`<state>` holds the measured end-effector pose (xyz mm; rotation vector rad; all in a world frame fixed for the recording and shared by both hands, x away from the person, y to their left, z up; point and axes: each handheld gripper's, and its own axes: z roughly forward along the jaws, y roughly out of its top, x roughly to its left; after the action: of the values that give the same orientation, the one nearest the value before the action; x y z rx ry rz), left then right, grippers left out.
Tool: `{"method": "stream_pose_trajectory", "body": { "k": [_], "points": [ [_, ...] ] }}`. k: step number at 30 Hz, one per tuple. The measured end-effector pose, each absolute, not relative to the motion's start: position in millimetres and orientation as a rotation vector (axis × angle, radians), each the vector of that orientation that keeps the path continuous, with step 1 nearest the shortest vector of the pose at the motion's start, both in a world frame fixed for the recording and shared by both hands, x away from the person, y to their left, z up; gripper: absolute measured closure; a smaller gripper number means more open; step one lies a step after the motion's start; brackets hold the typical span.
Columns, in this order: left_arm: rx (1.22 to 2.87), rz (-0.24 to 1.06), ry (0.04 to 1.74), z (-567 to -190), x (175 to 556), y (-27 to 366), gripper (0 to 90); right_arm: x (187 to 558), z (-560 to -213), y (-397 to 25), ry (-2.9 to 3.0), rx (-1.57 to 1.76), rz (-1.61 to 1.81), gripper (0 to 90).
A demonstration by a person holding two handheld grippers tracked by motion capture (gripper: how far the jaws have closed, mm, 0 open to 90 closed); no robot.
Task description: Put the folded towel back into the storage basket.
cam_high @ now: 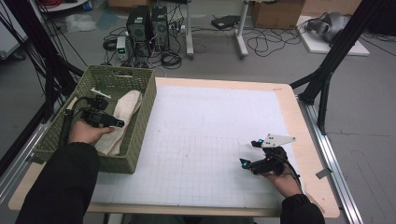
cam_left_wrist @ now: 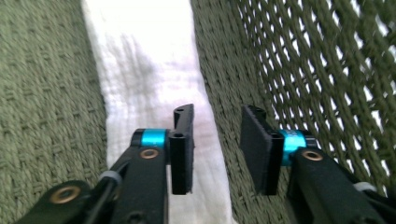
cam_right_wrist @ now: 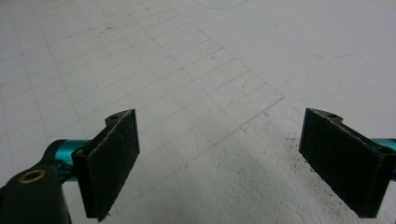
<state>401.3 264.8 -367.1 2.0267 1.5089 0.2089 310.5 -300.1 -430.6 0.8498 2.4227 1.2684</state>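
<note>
A folded white cloth point(cam_high: 122, 112) lies inside the green woven basket point(cam_high: 140, 116) at the table's left. My left gripper point(cam_high: 116, 123) hovers inside that basket, just over the cloth point(cam_left_wrist: 149, 84), jaws open with a narrow gap and nothing between them point(cam_left_wrist: 216, 149). The basket's inner wall point(cam_left_wrist: 299, 70) rises close on one side of the jaws. My right gripper point(cam_high: 247, 154) rests low over the white gridded mat point(cam_high: 205, 140) at the front right, jaws spread wide and empty point(cam_right_wrist: 243, 168).
A small white stick-like object point(cam_high: 101, 93) lies in the basket's far end. The wooden table edge point(cam_high: 308, 140) runs along the right. Beyond the table, computers point(cam_high: 148, 25), cables and black tripod legs point(cam_high: 327, 74) stand on the floor.
</note>
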Motion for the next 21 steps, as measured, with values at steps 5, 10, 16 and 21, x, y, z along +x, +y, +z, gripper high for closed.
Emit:
{"method": "stream_pose_trajectory", "body": {
  "k": [5, 10, 16, 21],
  "points": [
    [1.956, 0.226, 1.485, -364.4, 400.7, 265.5, 58.4, 310.3, -429.4, -302.3, 2.407, 0.868, 1.278, 11.5],
    [1.904, 0.215, 1.476, -361.3, 400.6, 267.1, 53.8, 310.1, -427.8, -305.2, 2.397, 0.877, 1.292, 11.4],
    [1.832, 0.19, 1.477, -358.9, 400.3, 269.3, 51.2, 309.1, -425.2, -308.4, 2.384, 0.884, 1.297, 11.4],
    [1.756, 0.186, 1.47, -357.5, 399.5, 269.8, 48.0, 308.2, -423.0, -309.9, 2.37, 0.874, 1.301, 11.4]
  ]
}}
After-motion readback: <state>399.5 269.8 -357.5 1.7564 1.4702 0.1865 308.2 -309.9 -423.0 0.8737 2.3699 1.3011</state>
